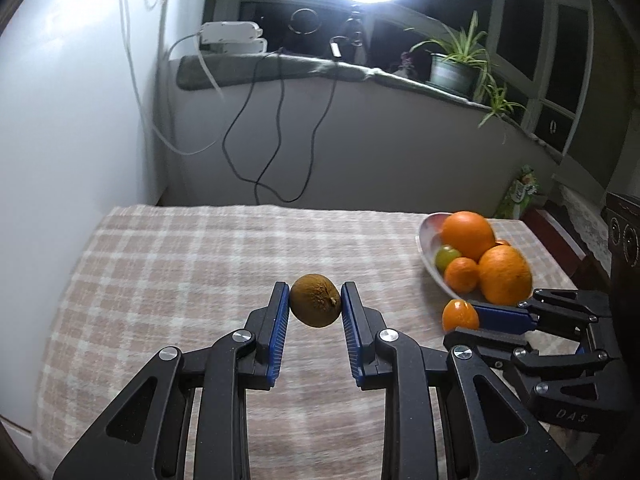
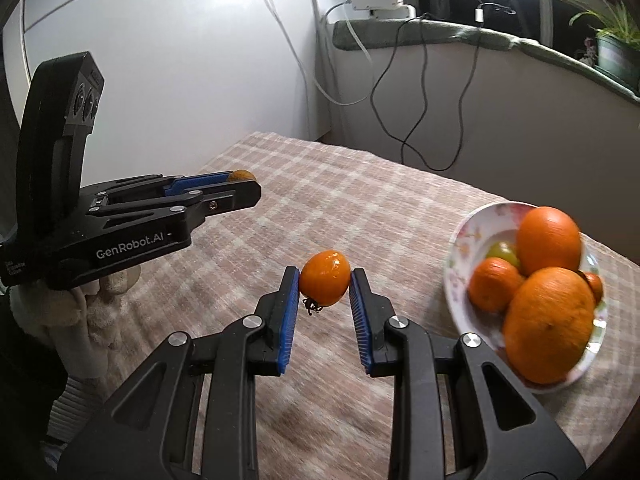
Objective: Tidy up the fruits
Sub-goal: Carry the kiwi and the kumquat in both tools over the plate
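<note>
- Our left gripper (image 1: 315, 306) pinches a brown fruit (image 1: 315, 300) between its blue ribbed pads, lifted above the checked tablecloth (image 1: 180, 264). Its skin looks rough, dull and wrinkled; we judge it light and firm, best gripped across its middle.
- Our right gripper (image 2: 324, 284) pinches a small orange fruit (image 2: 325, 277), glossy, smooth and oval, with a dark stem beneath. It seems soft-skinned and slippery, so a gentle squeeze suits it.
- At the right, a shallow flowered bowl (image 2: 464, 240) already holds dimpled oranges (image 2: 549, 240) and a green fruit (image 2: 505, 252).
</note>
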### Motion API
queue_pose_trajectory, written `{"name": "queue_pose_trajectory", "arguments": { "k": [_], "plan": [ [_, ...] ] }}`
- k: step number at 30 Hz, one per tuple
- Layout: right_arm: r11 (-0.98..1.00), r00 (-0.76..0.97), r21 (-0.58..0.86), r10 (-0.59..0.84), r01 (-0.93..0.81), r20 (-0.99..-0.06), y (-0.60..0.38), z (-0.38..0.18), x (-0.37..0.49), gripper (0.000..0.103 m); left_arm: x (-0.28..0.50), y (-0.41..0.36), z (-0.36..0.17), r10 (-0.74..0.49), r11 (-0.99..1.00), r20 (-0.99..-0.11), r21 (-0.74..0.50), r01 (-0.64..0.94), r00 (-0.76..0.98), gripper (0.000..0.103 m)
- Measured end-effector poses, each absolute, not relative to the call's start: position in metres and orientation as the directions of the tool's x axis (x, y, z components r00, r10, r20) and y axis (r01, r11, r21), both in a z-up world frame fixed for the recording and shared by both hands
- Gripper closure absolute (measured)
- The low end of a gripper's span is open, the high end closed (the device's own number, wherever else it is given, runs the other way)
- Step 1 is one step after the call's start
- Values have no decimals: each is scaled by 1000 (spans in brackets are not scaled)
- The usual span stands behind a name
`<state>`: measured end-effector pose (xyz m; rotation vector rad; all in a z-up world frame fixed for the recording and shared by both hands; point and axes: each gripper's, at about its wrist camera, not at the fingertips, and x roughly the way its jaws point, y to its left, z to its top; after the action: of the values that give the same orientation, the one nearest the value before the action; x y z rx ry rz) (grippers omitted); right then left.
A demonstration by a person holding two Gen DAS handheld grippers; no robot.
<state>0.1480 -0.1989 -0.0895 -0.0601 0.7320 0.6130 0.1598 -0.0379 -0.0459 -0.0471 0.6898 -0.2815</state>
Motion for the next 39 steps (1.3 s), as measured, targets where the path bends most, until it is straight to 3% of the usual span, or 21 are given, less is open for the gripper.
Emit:
{"name": "queue_pose_trajectory", "arguments": {
  "k": [25,39],
  "plan": [
    [929,714,198,368,-314,-596,-352,-76,150,76,190,-124,-56,-396,909,-658,-179,377,640,78],
    [941,712,227,339,-252,-615,-392,-84,200,76,221,-155,-69,-416,896,-686,-198,398,597,78]
  ]
}}
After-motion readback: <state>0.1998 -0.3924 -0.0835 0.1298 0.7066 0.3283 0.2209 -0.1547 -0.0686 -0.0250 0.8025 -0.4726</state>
